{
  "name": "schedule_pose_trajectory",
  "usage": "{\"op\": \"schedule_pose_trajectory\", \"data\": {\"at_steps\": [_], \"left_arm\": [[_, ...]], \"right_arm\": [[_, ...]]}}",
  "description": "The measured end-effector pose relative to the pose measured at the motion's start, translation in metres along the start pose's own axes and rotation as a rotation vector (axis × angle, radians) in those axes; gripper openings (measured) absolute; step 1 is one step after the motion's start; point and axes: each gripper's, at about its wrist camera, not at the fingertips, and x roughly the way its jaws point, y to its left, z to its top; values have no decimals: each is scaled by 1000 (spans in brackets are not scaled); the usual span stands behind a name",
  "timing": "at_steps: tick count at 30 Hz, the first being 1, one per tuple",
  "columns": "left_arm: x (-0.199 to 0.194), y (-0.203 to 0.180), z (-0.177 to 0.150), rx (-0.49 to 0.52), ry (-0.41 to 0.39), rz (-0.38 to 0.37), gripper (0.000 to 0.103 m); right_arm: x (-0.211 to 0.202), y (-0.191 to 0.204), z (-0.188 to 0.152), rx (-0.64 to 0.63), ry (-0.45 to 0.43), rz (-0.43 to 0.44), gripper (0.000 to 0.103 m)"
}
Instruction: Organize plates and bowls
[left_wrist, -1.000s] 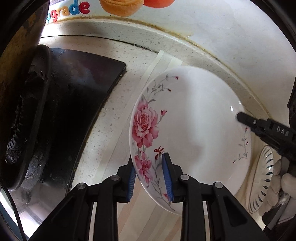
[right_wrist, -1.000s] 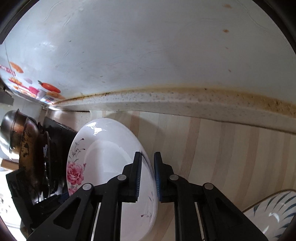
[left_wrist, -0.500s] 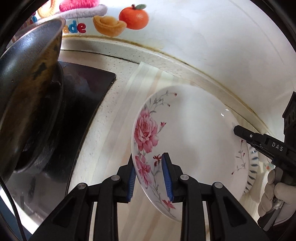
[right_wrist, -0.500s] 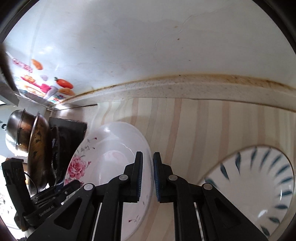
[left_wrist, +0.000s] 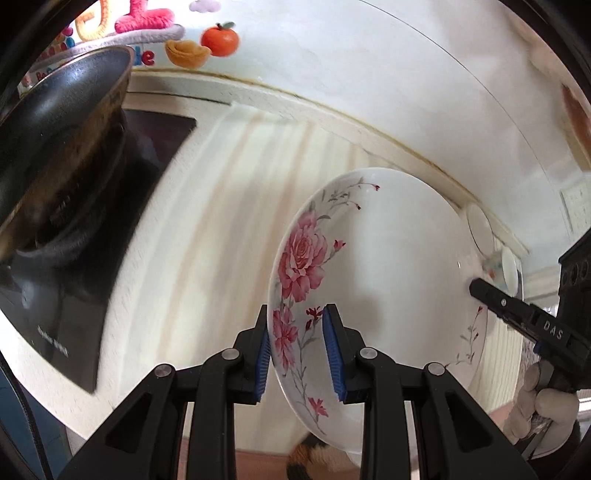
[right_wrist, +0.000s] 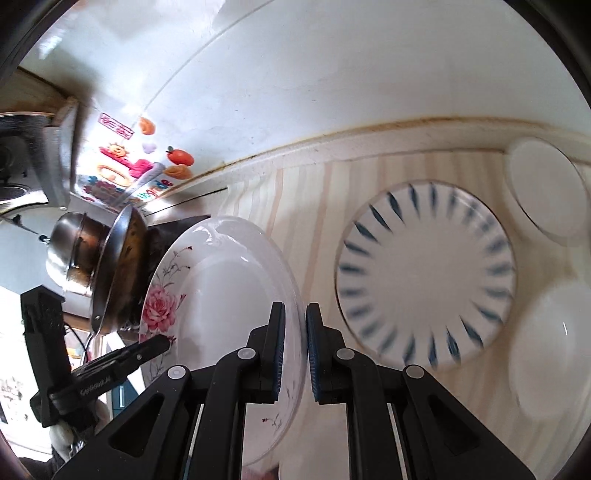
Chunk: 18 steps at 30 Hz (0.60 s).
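A white plate with pink roses (left_wrist: 388, 266) is held in the air between both grippers. My left gripper (left_wrist: 298, 352) is shut on its near rim by the flowers. My right gripper (right_wrist: 295, 356) is shut on the opposite rim of the same plate (right_wrist: 229, 295). In the right wrist view a white plate with blue dashes (right_wrist: 424, 284) lies flat on the striped counter mat, with a plain white dish (right_wrist: 546, 192) behind it and a white bowl (right_wrist: 554, 354) to its right.
A dark wok (left_wrist: 62, 122) sits on the black stove (left_wrist: 147, 147) at the left; it also shows in the right wrist view (right_wrist: 114, 273) beside a steel pot (right_wrist: 70, 240). The white wall with fruit stickers (left_wrist: 218, 38) runs behind the counter.
Both grippers have lifted the rose plate higher and carried it right, away from the stove. The blue-dashed plate and the white dishes have come into fuller view.
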Motion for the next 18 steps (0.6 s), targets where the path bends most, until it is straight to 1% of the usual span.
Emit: {"op": "schedule_pose_trajectory", "data": {"at_steps": [4,10,13,18], "left_arm": [[2,-25,-25,65,20,6,24],[20,-62,-60,157,78,7,24],[33,-78,-76,197,105,20,24],[61,-92,-94,218,175,33,24]], "right_arm": [[-28,-23,-40,47,-2,20,13],[-57,-60,-98,112,-5,-2,13],[-65,-81,-124,147,1,-20,13],[-68,-113,-155,187,25,-55,13]]}}
